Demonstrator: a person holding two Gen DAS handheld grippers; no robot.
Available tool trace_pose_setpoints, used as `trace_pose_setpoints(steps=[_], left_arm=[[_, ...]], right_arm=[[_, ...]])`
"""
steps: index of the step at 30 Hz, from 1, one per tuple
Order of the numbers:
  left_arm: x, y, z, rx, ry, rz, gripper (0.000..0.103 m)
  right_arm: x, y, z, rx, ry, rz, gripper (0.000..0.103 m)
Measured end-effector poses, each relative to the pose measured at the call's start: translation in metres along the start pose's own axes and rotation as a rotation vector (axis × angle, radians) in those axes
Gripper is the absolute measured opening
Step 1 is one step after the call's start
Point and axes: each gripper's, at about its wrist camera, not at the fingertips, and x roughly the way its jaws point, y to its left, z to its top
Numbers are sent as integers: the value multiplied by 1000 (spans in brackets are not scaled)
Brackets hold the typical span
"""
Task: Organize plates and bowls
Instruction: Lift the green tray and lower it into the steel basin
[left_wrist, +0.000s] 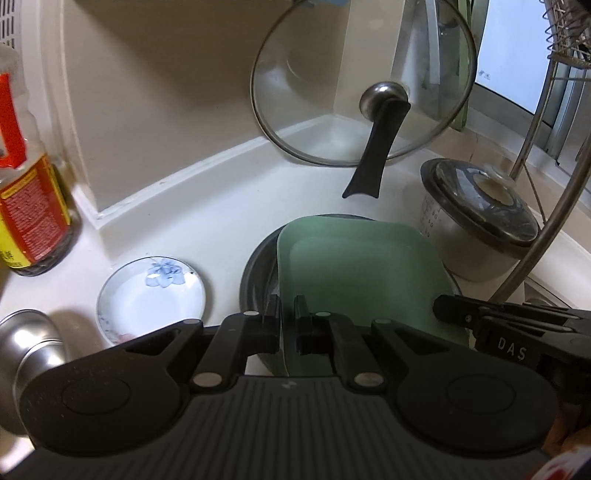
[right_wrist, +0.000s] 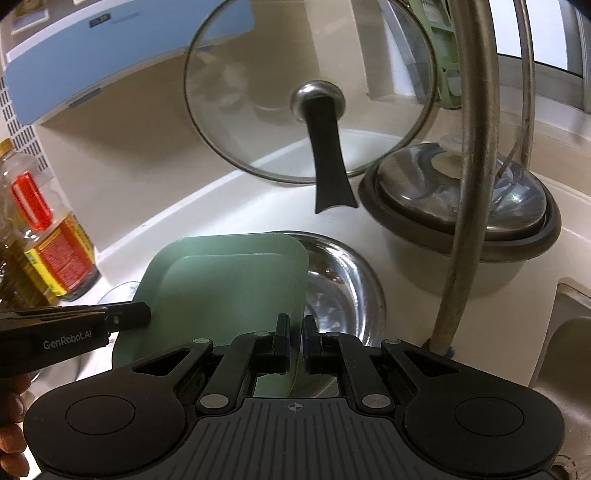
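Plate (left_wrist: 354, 273), green, square: centre of both frames, tilted over a steel bowl (right_wrist: 340, 291) on the desk (left_wrist: 207, 206). Left gripper (left_wrist: 287, 325): jaws nearly closed on plate's left edge. Right gripper (right_wrist: 295, 339): jaws nearly closed on its right edge. Flowered dish (left_wrist: 151, 295): lower left. Glass lid (left_wrist: 364, 81): upper centre.

The right gripper (right_wrist: 295, 341) pinches the green plate's (right_wrist: 229, 288) right edge. The plate sits over a steel bowl (right_wrist: 340, 284). The left gripper (right_wrist: 142, 315) grips its left edge.
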Motion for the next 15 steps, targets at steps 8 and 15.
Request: trace_pose_setpoints(steps=[8, 15], left_arm=[[22, -1, -2, -1, 45, -11, 6], [35, -1, -3, 0, 71, -14, 6]], right_arm=[[14, -6, 0, 14, 29, -32, 7], [27, -10, -1, 20, 46, -51, 7]])
